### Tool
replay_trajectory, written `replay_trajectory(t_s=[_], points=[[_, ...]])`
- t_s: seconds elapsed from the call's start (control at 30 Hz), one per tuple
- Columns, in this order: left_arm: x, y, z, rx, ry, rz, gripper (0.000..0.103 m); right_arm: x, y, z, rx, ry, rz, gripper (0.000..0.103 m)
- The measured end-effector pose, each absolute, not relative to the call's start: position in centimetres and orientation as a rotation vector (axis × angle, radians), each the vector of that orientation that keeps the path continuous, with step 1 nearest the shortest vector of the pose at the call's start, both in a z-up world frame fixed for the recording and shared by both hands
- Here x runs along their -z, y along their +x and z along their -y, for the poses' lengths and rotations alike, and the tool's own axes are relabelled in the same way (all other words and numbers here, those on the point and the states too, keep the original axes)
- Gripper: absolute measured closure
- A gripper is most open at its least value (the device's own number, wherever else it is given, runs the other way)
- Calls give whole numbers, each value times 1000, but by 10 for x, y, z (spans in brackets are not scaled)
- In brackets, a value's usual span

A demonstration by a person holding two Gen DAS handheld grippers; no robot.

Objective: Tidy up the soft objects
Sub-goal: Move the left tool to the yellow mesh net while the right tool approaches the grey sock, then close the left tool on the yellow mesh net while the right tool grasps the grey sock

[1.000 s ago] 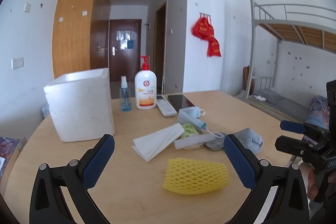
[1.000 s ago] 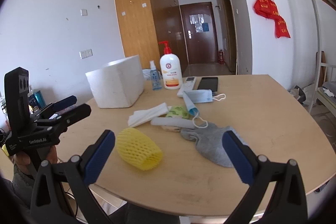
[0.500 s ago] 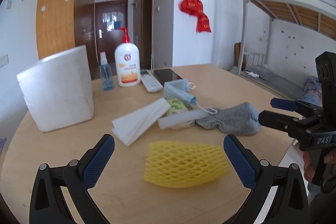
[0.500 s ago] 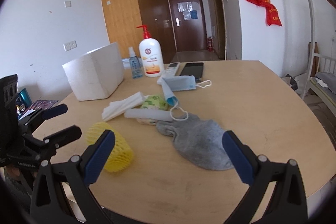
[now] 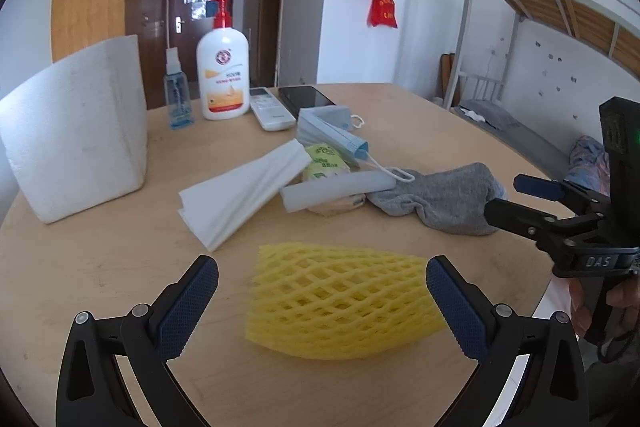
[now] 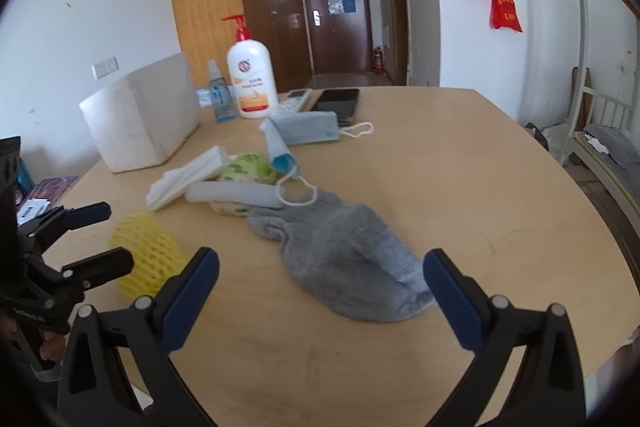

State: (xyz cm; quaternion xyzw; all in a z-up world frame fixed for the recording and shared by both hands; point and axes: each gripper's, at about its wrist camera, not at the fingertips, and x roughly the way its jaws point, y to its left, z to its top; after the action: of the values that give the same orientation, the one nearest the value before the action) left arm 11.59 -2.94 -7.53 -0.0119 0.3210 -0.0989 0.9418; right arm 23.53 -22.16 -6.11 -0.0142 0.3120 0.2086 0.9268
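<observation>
Left claw (image 5: 322,301) straddles yellow foam net (image 5: 344,301) (jaws wide, untouched).

Foam net (image 5: 344,301) left of sock (image 5: 444,197).

On the round wooden table (image 5: 120,279): 1 yellow foam net sleeve (image 5: 340,301), 1 grey sock (image 5: 444,197), 2 blue face masks (image 5: 332,131), 1 white folded tissue stack (image 5: 240,193), 1 white foam box (image 5: 76,131), 2 bottles (image 5: 222,75), 1 white remote (image 5: 270,108), 1 black phone (image 5: 306,95).
</observation>
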Motion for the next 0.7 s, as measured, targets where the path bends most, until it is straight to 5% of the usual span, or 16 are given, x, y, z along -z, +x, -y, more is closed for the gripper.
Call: replay_trajectory(t_s=[0.2, 0.33, 0.47, 0.7], points=[[82, 126, 32, 229, -33, -683, 0, 69, 244, 224, -418, -37, -666, 3], [86, 133, 32, 242, -36, -707, 5, 74, 247, 225, -399, -49, -690, 22], [89, 137, 35, 274, -44, -748, 18, 76, 250, 224, -379, -71, -702, 26], [99, 139, 36, 281, -48, -812, 40, 81, 252, 232, -403, -37, -739, 51]])
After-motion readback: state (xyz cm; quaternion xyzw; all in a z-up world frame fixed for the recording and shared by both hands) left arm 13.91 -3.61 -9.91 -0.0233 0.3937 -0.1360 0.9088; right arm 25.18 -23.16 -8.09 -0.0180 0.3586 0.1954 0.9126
